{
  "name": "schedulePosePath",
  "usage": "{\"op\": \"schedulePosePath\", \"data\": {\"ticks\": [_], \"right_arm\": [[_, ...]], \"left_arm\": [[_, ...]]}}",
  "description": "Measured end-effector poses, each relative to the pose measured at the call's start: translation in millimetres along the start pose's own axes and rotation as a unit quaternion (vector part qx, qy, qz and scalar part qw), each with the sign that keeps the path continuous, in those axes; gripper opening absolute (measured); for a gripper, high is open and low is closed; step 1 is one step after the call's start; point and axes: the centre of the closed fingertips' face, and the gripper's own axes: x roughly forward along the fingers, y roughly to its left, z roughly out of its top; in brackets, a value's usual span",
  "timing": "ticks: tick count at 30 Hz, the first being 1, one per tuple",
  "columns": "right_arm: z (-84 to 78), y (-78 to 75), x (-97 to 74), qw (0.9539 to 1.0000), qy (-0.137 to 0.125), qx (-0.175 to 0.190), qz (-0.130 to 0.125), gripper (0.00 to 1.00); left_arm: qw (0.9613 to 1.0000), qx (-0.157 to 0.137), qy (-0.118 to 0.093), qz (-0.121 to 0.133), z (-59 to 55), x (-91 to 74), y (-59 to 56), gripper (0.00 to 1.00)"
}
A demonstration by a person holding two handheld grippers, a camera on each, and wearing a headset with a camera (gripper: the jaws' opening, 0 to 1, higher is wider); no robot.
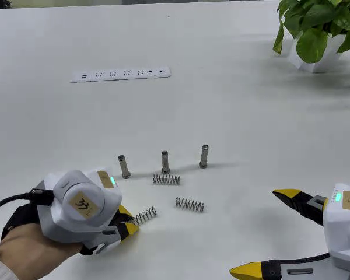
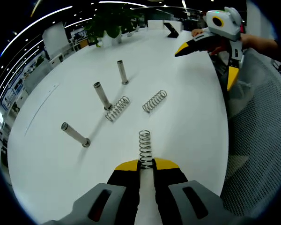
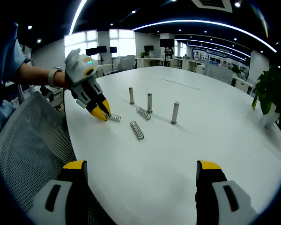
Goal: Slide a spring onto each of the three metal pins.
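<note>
Three short metal pins [image 1: 124,167] [image 1: 165,162] [image 1: 204,156] stand upright in a row on the white table [image 1: 233,105]. Two springs lie loose just in front of them, one [image 1: 166,179] by the middle pin and one [image 1: 189,204] nearer me. My left gripper [image 1: 128,226] is low at the front left, shut on the near end of a third spring [image 2: 144,143], whose free end points toward the pins [image 2: 102,95]. My right gripper [image 1: 258,232] hovers at the front right, open wide with nothing between its jaws [image 3: 141,166].
A white power strip [image 1: 121,74] lies far back on the table. A potted plant [image 1: 318,29] stands at the far right corner. A grey mesh chair [image 3: 33,136] sits off the table's near edge.
</note>
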Motion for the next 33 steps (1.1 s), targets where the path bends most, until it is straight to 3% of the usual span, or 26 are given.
{"op": "schedulePosePath", "data": {"ticks": [7,14,17,23,26,29,33], "right_arm": [[7.2,4.0,4.5,0.9999,-0.001,-0.009,0.008,0.97],[13.9,10.2,9.0,0.9997,-0.003,-0.013,0.022,0.96],[23.7,16.3,13.1,0.9991,-0.017,0.006,0.039,0.94],[38.1,28.3,20.7,0.9973,-0.026,0.001,0.069,0.89],[44.5,29.4,24.6,0.9965,-0.027,-0.005,0.080,0.81],[56.8,32.4,27.7,0.9939,-0.044,0.015,0.100,0.71],[65.4,38.5,30.3,0.9912,-0.047,0.009,0.123,0.62]], "left_arm": [[0.9983,-0.050,-0.028,-0.007,2.4,-0.8,-0.9,0.10],[0.9976,-0.045,-0.048,-0.018,7.9,-2.0,-3.9,0.10],[0.9978,-0.033,-0.049,-0.030,7.5,-1.6,-7.8,0.10],[0.9949,-0.030,-0.080,-0.053,21.5,-7.4,-18.2,0.10],[0.9903,-0.020,-0.113,-0.078,29.8,-9.1,-26.8,0.10],[0.9895,-0.023,-0.114,-0.086,26.1,-9.8,-28.3,0.10],[0.9863,-0.020,-0.129,-0.100,32.5,-14.0,-32.6,0.10]]}}
